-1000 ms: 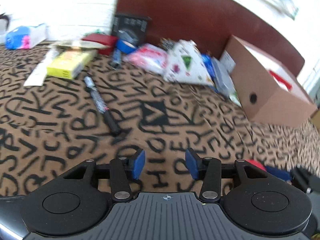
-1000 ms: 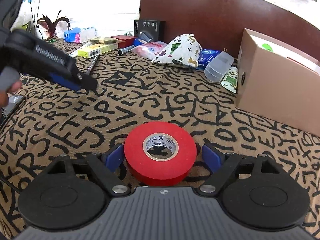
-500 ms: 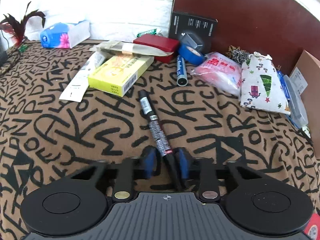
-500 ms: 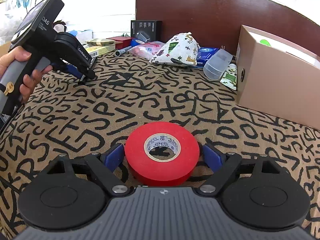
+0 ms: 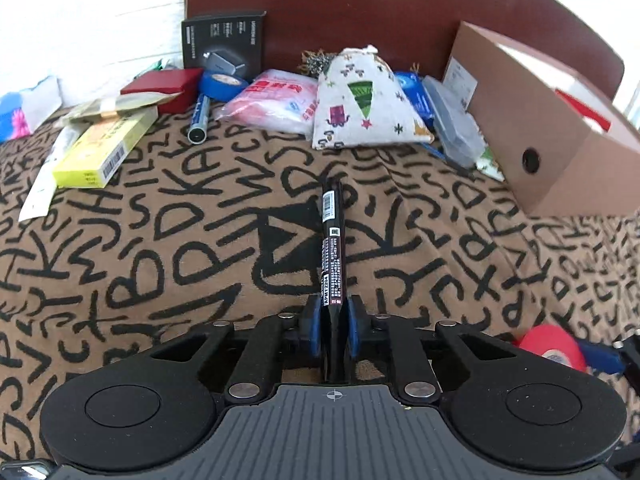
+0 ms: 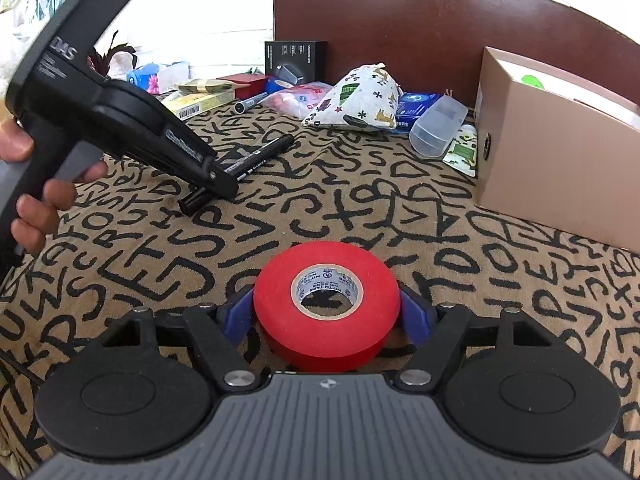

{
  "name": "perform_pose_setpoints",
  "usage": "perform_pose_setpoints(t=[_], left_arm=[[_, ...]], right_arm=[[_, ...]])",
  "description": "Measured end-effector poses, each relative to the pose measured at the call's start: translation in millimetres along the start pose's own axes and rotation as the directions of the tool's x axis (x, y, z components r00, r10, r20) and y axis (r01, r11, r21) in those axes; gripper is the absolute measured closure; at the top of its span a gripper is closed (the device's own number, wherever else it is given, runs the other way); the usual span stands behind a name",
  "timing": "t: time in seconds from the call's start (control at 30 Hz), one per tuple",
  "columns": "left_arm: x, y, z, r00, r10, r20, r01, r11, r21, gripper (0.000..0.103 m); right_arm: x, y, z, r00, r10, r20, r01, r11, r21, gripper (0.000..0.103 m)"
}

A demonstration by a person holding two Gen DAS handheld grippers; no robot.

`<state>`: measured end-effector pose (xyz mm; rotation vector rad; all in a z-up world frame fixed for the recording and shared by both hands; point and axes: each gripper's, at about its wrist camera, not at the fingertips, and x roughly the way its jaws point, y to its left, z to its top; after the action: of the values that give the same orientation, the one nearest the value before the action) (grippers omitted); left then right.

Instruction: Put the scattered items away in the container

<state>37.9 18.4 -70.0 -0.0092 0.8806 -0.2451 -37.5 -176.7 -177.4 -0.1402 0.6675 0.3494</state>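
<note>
Left of the cardboard box [image 6: 560, 152], the left gripper [image 5: 331, 330] clamps a black marker [image 5: 332, 248]; the right gripper's [image 6: 326, 316] jaws, just closing, flank a red tape roll [image 6: 326, 304], contact unclear.

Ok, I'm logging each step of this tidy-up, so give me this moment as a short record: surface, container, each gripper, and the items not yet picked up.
surface: patterned cloth printed with black letters
container: cardboard box, open-topped, at the right
left gripper: shut on black marker, which points ahead
right gripper: its jaws have just been closing around the red tape roll; pads look to be touching it
items not yet picked up: yellow box, blue tape, printed pouch
</note>
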Motion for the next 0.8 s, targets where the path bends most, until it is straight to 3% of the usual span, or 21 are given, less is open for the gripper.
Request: perform_pose_setpoints(t=[0.03,0.37,0.4,0.43,0.8], left_arm=[[0,-1,1,1.000,0.000,0.001,0.000,1.000,0.001,0.068],[10,-8,12,0.999,0.033,-0.007,-0.033,0.999,0.025,0.065],[10,-9,12,0.999,0.039,-0.008,-0.039,0.999,0.029,0.073],[10,-10,13,0.999,0.047,-0.009,-0.046,0.998,0.034,0.093],[-5,-16,16,1.000,0.029,0.007,-0.029,0.999,0.024,0.093]], right_arm=[[0,0,0,1.000,-0.001,0.001,0.001,1.000,0.000,0.025],[8,-4,2,1.000,0.006,0.017,-0.007,0.999,0.038,0.025],[8,-4,3,1.000,0.010,0.016,-0.010,0.999,0.038,0.025],[8,-4,3,1.000,0.010,0.014,-0.010,0.999,0.035,0.025],[-8,-16,9,0.999,0.021,0.036,-0.025,0.996,0.089,0.025]])
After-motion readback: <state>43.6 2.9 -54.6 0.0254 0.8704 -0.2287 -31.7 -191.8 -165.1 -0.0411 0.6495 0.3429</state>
